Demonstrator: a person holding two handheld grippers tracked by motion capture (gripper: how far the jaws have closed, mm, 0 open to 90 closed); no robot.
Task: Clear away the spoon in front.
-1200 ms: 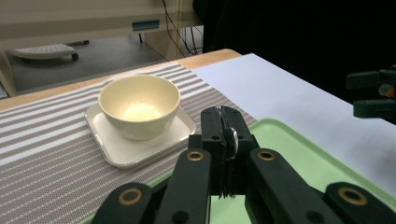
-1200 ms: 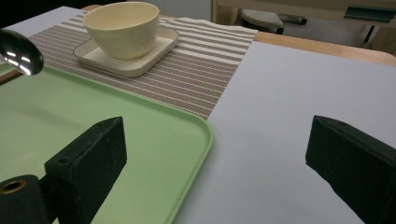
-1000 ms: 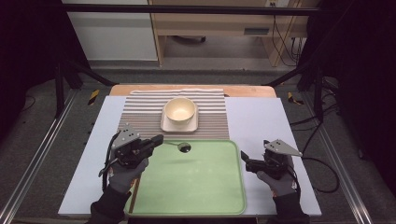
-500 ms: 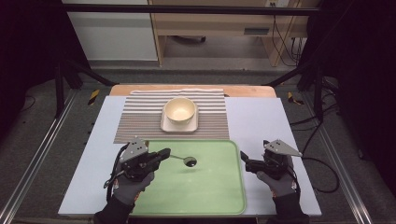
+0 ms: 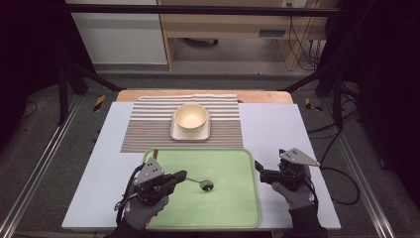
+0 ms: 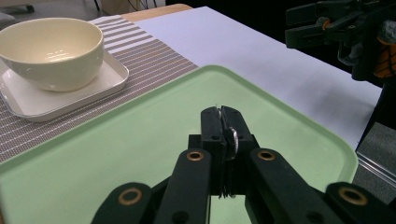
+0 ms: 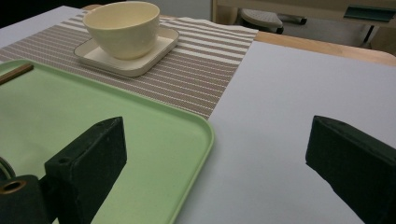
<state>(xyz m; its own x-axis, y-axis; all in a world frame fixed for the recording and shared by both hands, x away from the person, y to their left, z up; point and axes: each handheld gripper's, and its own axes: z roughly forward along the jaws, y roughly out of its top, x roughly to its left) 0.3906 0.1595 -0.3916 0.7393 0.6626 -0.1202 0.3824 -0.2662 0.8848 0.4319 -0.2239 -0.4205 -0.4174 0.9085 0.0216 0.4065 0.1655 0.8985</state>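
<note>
A metal spoon (image 5: pixel 204 184) lies out over the green tray (image 5: pixel 233 208), its bowl near the tray's middle. My left gripper (image 5: pixel 182 176) is shut on the spoon's handle (image 6: pixel 232 139), which shows as a thin metal edge between the closed jaws of my left gripper (image 6: pixel 220 114). I cannot tell whether the spoon's bowl touches the tray. My right gripper (image 5: pixel 259 171) hovers at the tray's right edge; in the right gripper view my right gripper (image 7: pixel 215 154) stands open and holds nothing.
A cream bowl (image 5: pixel 190 117) sits on a square white plate (image 5: pixel 177 133) on a striped placemat (image 5: pixel 148 126) behind the tray. A brown stick (image 7: pixel 16 73) lies at the tray's far rim. White table surface (image 5: pixel 277 129) extends to the right.
My left gripper has carried the spoon from the tray's far edge toward the person and slightly right, to the tray's middle. The right gripper has stayed in place.
</note>
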